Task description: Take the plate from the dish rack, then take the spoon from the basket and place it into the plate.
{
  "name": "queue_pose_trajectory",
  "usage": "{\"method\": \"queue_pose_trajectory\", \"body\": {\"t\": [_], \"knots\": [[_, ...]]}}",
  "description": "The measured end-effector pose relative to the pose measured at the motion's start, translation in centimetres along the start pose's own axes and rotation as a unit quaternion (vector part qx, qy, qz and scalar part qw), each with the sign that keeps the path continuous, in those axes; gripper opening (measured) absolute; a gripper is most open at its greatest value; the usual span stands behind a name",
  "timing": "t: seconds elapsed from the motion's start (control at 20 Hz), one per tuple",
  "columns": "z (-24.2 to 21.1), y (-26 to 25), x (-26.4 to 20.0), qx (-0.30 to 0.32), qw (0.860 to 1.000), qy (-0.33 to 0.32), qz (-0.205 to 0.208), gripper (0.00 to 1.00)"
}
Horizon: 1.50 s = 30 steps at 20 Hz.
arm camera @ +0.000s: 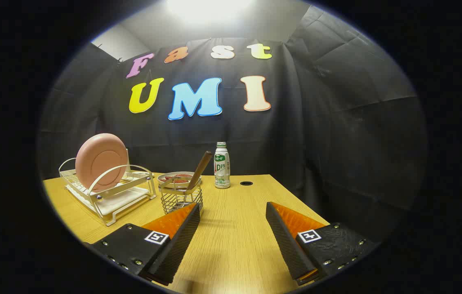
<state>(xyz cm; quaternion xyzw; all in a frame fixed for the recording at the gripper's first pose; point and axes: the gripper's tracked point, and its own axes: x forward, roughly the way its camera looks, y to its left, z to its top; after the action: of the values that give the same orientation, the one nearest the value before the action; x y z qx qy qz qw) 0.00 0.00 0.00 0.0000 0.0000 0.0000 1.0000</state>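
A pink plate [101,162] stands on edge in a white wire dish rack [110,194] far off to the left of my fingers. To the right of the rack is a wire basket [181,197], just beyond my left fingertip, with a brown spoon handle [200,170] leaning out of it. My gripper [233,209] is open over the wooden table [231,232], with nothing between its fingers.
A white bottle with a green label [222,165] stands beyond the basket near the table's back edge. A small bowl with something red in it [176,178] sits behind the basket. A dark round hole [246,183] is in the tabletop beside the bottle.
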Motion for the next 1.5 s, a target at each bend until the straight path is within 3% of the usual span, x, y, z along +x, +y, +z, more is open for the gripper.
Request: {"method": "queue_pose_trajectory", "body": {"t": [0.2,0.4,0.65,0.8,1.1,1.5], "knots": [[0.0,-0.1,1.0,0.001,1.000,0.001,-0.002,0.99],[0.0,-0.6,6.0,0.006,1.000,0.007,-0.012,0.99],[3.9,-5.5,8.8,-0.011,0.996,-0.039,-0.078,0.99],[7.1,-8.7,6.4,-0.022,0.992,-0.053,-0.111,0.99],[10.6,-9.2,-1.6,-0.022,0.992,-0.032,-0.117,0.99],[16.5,1.7,-8.2,-0.002,1.000,0.006,-0.020,0.99]]}}
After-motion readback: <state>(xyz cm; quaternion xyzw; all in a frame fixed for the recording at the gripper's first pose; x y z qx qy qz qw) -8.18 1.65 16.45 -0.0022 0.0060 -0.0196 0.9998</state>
